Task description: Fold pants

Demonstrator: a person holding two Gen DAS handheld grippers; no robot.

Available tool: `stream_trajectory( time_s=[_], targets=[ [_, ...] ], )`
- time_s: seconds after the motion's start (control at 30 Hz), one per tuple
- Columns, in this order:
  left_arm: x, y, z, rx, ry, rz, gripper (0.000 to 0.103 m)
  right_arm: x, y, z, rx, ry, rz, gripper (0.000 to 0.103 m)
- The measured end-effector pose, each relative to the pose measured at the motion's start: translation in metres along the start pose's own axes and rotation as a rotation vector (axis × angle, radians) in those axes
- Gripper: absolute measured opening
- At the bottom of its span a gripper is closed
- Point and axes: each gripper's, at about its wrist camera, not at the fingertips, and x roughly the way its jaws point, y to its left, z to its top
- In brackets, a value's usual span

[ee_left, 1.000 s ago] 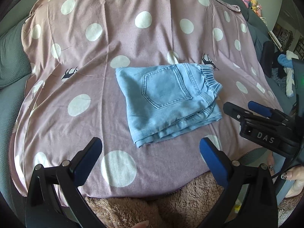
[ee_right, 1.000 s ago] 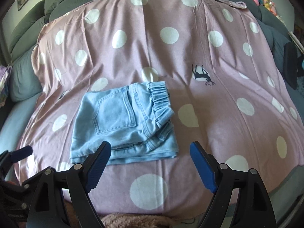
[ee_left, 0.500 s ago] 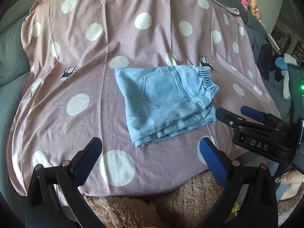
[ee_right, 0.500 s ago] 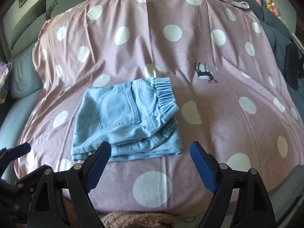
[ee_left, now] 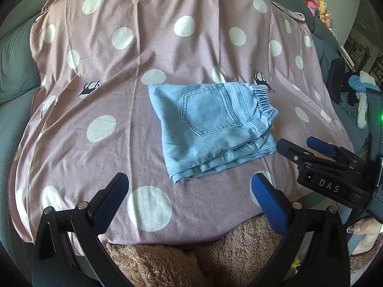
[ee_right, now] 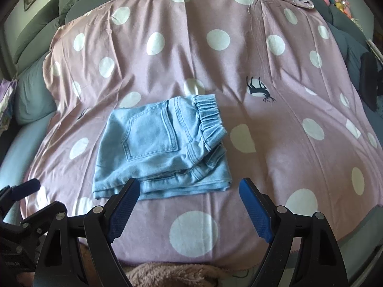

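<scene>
Folded pants [ee_left: 210, 129] lie mid-sheet [ee_left: 119, 110]; left gripper [ee_left: 189, 196] and right gripper [ee_right: 189, 205] hover short of them, jaws apart, empty — a careless regrasp could spring the layers apart.

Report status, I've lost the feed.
Left gripper open, empty. Right gripper open, empty. Pants folded on sheet. Nothing in the way.

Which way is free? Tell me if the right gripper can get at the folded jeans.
Probably yes: the right gripper hangs open just short of the jeans, with only bare bedsheet between.
</scene>
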Motion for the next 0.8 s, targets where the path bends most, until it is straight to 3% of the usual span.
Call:
stream_trajectory(
  time_s=[0.8],
  targets=[
    [-0.0051,-0.0019,-0.0006,0.001,-0.006,-0.021,0.102,-0.0008,-0.0008,-0.0015,0.002,0.004,-0.017,0.085]
  ],
)
